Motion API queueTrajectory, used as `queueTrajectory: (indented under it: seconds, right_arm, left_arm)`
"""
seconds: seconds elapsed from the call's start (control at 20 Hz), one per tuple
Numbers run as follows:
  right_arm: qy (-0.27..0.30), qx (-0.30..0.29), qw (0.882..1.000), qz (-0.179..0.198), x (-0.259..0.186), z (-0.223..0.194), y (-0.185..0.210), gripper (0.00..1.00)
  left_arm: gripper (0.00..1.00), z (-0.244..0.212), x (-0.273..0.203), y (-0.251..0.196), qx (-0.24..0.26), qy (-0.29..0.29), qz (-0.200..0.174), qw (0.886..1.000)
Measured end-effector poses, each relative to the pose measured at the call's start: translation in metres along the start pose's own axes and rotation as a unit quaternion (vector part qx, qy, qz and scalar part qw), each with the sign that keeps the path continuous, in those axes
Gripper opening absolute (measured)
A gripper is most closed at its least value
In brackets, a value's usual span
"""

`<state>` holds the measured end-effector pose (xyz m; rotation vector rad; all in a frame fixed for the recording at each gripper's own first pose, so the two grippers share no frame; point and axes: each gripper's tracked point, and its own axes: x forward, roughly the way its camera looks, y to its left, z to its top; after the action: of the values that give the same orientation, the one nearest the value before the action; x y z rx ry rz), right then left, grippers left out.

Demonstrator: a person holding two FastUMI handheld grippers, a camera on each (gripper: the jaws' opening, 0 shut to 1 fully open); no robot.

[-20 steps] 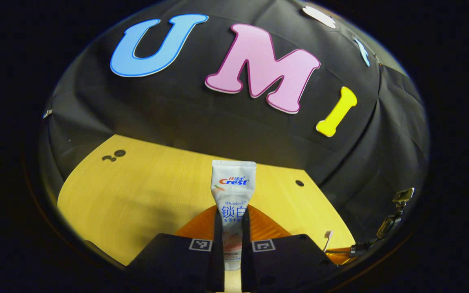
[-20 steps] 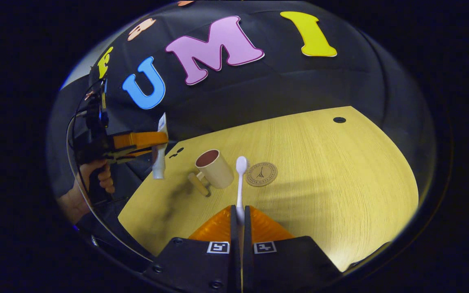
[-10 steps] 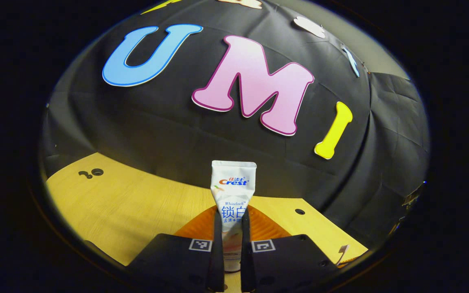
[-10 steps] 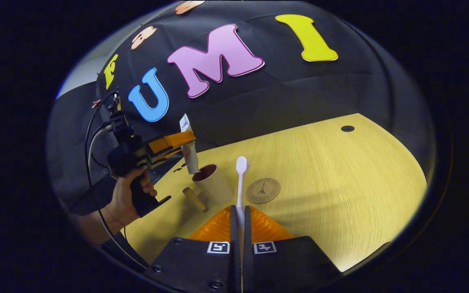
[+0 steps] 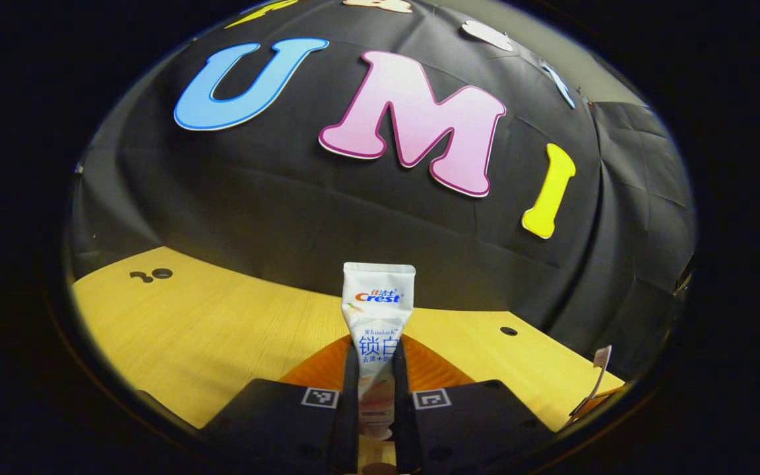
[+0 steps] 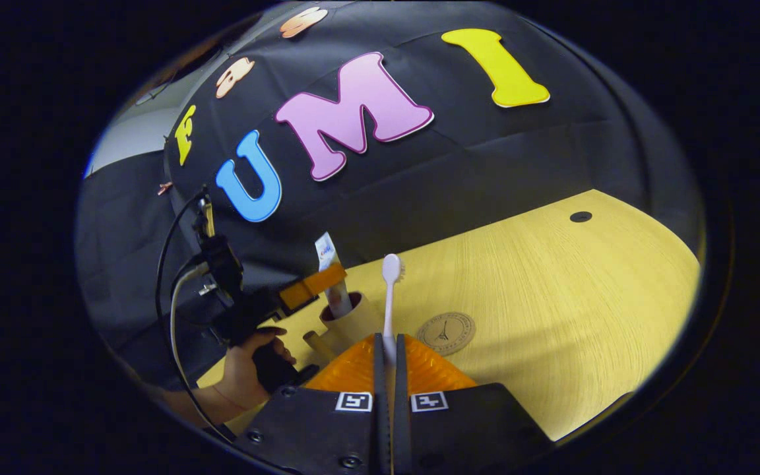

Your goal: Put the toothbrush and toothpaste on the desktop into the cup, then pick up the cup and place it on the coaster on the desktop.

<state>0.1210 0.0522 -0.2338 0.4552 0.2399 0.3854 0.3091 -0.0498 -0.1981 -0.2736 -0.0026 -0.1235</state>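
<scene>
Toothpaste [image 5: 377,330] clamped in left tool [image 5: 376,402] over cup [image 6: 347,320], toothbrush [image 6: 390,297] clamped in right tool [image 6: 388,369]

The toothpaste [image 5: 378,316] tube carries the one legible print: a brand logo near its flat top end and lines of characters beneath. At 1 o'clock from the right gripper [image 6: 390,343], the coaster [image 6: 446,333] on the counter [image 6: 551,277] bears a tower emblem ringed by lettering too small to read. Square coded markers [image 5: 431,398] sit on the left gripper [image 5: 376,349].
</scene>
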Motion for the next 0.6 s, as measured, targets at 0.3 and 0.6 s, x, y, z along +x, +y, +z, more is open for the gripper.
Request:
queueTrajectory:
  seconds: [0.3, 0.6]
  right_arm:
    - [-0.043, -0.005, 0.999, 0.016, 0.014, 0.026, 0.007, 0.06]
    - [-0.097, -0.007, 0.994, 0.042, 0.029, 0.062, 0.035, 0.06]
  left_arm:
    - [0.35, -0.014, -0.015, -0.001, -0.020, 0.018, -0.012, 1.000]
    - [0.53, -0.011, -0.035, -0.009, -0.030, 0.019, -0.031, 0.999]
